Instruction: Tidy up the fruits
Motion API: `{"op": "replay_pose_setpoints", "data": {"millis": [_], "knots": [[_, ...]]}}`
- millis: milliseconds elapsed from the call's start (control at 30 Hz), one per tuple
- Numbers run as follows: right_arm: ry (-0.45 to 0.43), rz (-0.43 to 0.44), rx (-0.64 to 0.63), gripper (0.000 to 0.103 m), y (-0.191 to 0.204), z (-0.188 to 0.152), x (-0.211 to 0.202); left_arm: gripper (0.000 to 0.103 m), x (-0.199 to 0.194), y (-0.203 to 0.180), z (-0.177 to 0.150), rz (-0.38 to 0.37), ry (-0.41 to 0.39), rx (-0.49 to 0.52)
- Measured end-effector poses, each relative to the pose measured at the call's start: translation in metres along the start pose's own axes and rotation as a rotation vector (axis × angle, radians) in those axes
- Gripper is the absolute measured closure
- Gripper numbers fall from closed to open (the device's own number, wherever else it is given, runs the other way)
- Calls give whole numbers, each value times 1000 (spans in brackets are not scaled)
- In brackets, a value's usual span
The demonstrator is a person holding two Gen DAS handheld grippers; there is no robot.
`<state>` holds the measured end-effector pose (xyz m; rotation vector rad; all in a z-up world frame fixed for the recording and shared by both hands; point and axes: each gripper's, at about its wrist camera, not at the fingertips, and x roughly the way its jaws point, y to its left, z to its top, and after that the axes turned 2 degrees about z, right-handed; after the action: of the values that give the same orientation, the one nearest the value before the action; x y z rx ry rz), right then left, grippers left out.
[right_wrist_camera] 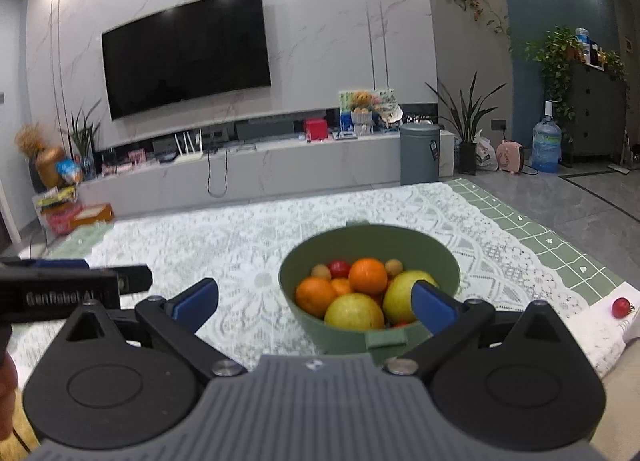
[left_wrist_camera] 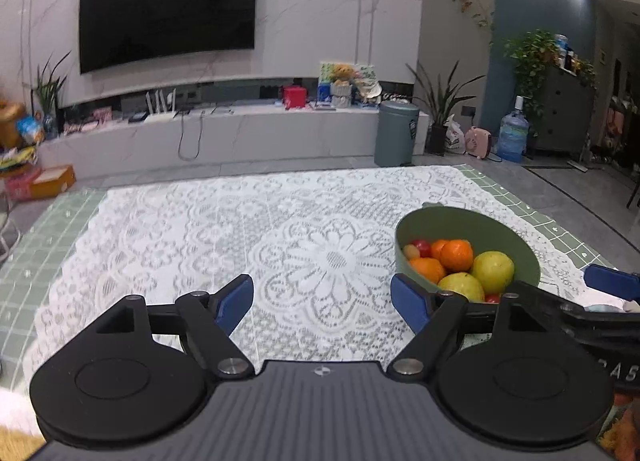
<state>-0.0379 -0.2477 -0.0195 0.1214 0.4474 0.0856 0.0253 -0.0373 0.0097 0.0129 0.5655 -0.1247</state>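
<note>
1. Both sets of jaws are wide with nothing in them: left gripper [left_wrist_camera: 322, 303], right gripper [right_wrist_camera: 314, 303].
2. Green bowl [right_wrist_camera: 424, 249] near the table's front edge already holds oranges [right_wrist_camera: 367, 276] and yellow fruit [right_wrist_camera: 354, 312].
3. One stray cherry tomato [right_wrist_camera: 622, 307] sits by the right edge, so I'd say nearly done.

Green bowl [right_wrist_camera: 420, 257] — orange and yellow fruit inside — on white floral lace cloth [right_wrist_camera: 248, 237].
</note>
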Motion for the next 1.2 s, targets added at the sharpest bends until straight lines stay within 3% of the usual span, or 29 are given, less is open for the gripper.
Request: {"op": "replay_pose_setpoints", "data": {"millis": [433, 700, 1200], "knots": [[92, -35, -53, 4, 8, -9, 17, 11, 23, 5, -25, 61, 124, -21], [138, -88, -24, 4, 5, -10, 35, 11, 34, 2, -29, 72, 153, -6], [159, -89, -18, 4, 4, -10, 41, 11, 36, 4, -28, 81, 152, -2]]}}
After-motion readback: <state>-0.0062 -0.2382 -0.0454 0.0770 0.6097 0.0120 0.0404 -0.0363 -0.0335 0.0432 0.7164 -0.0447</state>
